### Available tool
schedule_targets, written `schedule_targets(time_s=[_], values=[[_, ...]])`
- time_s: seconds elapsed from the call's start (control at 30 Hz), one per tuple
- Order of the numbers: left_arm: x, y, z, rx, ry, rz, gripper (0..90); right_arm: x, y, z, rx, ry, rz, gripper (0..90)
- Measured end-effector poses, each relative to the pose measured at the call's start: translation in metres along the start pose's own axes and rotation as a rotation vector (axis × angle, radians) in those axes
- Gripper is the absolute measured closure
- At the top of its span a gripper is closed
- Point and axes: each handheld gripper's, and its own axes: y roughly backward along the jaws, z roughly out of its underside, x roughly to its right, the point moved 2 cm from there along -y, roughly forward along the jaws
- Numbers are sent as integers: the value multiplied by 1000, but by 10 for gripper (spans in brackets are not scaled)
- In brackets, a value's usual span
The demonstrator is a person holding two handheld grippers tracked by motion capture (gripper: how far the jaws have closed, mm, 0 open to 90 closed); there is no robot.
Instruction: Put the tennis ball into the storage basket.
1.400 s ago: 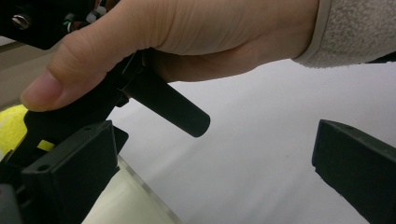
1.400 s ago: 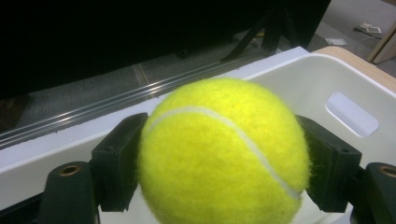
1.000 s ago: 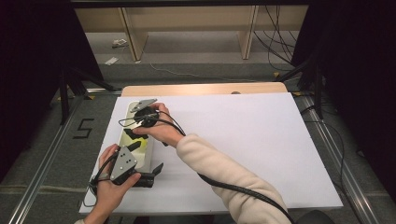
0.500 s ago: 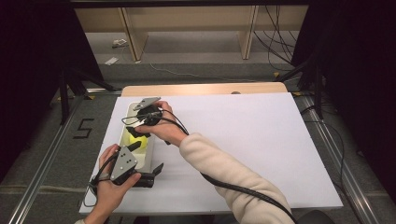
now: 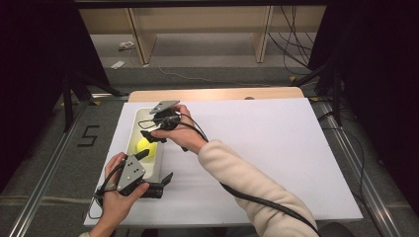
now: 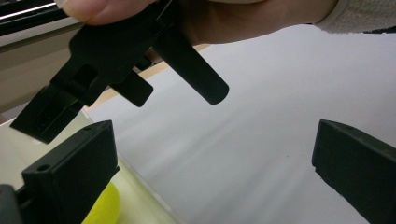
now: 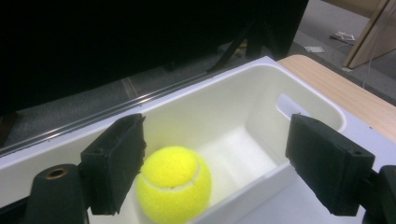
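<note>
Tennis ball [image 7: 173, 183] — bright yellow, sits loose on the floor of a white bin [image 7: 261, 88], toward the end of the bin nearest the person in the high view [image 5: 144, 145]. Nothing grips it. In the left gripper view just a yellow sliver of it [image 6: 100, 205] shows low at the left, behind one jaw.

White bin is a long narrow tub with a handle slot cut in its far end wall; it lies lengthwise along the left side of the white board [image 5: 276, 148], rim [image 5: 132, 129] close to the board's left edge.

Right gripper [image 7: 212, 161] hangs over the bin with its jaws spread wide, empty; in its own view the ball shows between them, lower down and close to the left jaw — touching or not, cannot tell. From the high view it [image 5: 153, 133] sits above the bin's middle, right hand [image 5: 180, 136] wrapped round it, cream sleeve [image 5: 247, 192] crossing the board from bottom right.

Left gripper [image 5: 155, 175] is at the near end of the bin, jaws also spread with nothing between them, one jaw over the bin end, the other over the board. Left hand [image 5: 116, 200] holds it from the bottom edge.

Wooden tabletop [image 5: 217, 94] shows as a strip beyond the board.
</note>
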Motion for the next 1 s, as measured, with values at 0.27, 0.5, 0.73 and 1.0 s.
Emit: schedule_targets(time_s=[0.27, 0.5, 0.73, 1.0], values=[[0, 0, 0, 1, 0, -2, 0, 5, 8, 4, 3, -4, 8, 204], [-1, 1, 0, 1, 1, -4, 0, 13, 21, 8, 4, -7, 25, 203], [-1, 1, 0, 0, 2, -7, 0, 22, 33, 13, 7, -29, 40, 203], [-1, 2, 0, 0, 3, -8, 0, 28, 44, 19, 10, -36, 54, 203]])
